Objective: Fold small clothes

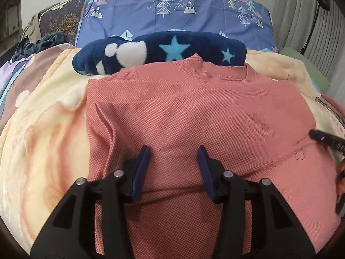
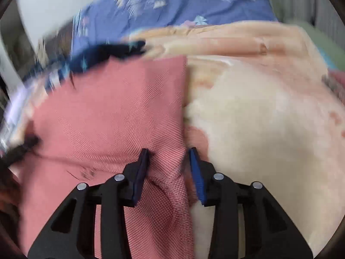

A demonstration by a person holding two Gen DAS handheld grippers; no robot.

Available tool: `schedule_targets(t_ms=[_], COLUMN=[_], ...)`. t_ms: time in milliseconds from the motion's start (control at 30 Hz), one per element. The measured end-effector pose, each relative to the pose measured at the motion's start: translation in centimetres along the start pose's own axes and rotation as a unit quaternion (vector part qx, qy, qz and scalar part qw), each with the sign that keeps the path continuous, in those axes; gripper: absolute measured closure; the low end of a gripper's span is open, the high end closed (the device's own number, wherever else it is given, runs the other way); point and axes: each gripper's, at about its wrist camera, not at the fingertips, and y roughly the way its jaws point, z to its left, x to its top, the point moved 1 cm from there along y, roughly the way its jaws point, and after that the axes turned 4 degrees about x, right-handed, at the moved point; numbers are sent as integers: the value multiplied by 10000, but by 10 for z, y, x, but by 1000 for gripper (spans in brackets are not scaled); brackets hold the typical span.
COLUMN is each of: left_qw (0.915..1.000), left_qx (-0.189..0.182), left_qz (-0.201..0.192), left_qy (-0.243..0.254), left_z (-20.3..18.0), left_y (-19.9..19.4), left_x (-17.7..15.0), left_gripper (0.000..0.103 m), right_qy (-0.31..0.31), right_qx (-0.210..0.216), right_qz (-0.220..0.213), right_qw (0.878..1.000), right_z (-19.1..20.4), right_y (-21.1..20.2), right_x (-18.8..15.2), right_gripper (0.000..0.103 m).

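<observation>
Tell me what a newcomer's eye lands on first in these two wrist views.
The pink shirt dominates, spread across the cream blanket, with the left gripper open just above its middle. Behind its collar lies a navy fleece with stars, before a blue tree-print pillow. The right gripper straddles a bunched ridge at the shirt's right edge.

We see the right wrist view smeared by motion blur in its upper left, the star blanket (image 2: 103,51) there barely readable. In the left view, the shirt (image 1: 194,112) hides that blanket's lower edge, and the right hand-held gripper (image 1: 325,139) is cut off at the right edge.
</observation>
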Motion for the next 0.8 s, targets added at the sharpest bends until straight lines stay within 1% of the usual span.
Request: schedule_targets(t_ms=[67, 100, 133, 200, 300, 367, 400, 433, 467, 500, 567, 600, 633, 667, 700, 733, 767, 800], left_qw=[10000, 10000, 10000, 9999, 9999, 9999, 9999, 9998, 9998, 9998, 9997, 9997, 9997, 9996, 9995, 9995, 9995, 9995], left_qx=[-24, -31, -44, -76, -114, -120, -124, -136, -150, -182, -196, -201, -213, -233, -250, -251, -249, -250], left_qz=[-16, -22, -33, -37, -40, -42, -43, -44, -39, -39, -38, -38, -37, -37, -36, -38, -39, -36], left_qy=[-28, -32, -42, -69, -95, -91, -94, -103, -115, -122, -120, -129, -144, -161, -173, -172, -169, -170], left_z=[1, 3, 3, 3, 5, 4, 4, 5, 6, 6, 6, 6, 7, 8, 8, 8, 8, 8], left_y=[0, 0, 0, -1, -1, -1, -1, -1, -1, -1, -1, -1, -1, -1, -1, -1, -1, -1], left_x=[-1, -1, -1, -1, 0, 0, 0, 0, 0, 0, 0, -1, 0, 0, 0, 0, 0, 0], left_gripper=[55, 55, 55, 55, 55, 55, 55, 55, 55, 54, 54, 54, 54, 54, 54, 54, 54, 54], right_qy=[-118, -291, -383, -484, -261, -312, -478, -768, -1053, -1305, -930, -777, -757, -816, -892, -979, -1101, -1356], right_qx=[177, 359, 392, 355, 542, 529, 346, -79, -634, -946, -806, -866, -950, -721, -321, 22, 164, -99], right_qz=[-316, -465, -504, -495, -297, -281, -153, 76, 198, 235, 129, -58, -248, -459, -552, -574, -502, -222], right_qw=[9993, 9978, 9972, 9970, 9978, 9977, 9981, 9970, 9922, 9866, 9923, 9932, 9923, 9930, 9940, 9935, 9925, 9905], right_z=[8, 16, 20, 26, 26, 31, 37, 41, 43, 38, 32, 34, 38, 46, 50, 54, 57, 58], right_y=[-14, -20, -21, -13, 8, 20, 31, 47, 58, 76, 71, 58, 44, 24, 10, -1, -5, 7], right_x=[10, 18, 22, 37, 53, 65, 68, 68, 66, 65, 68, 69, 67, 62, 56, 48, 37, 20], right_gripper=[70, 70, 70, 70, 70, 70, 70, 74, 76, 73, 72, 73, 74, 74, 74, 74, 74, 74])
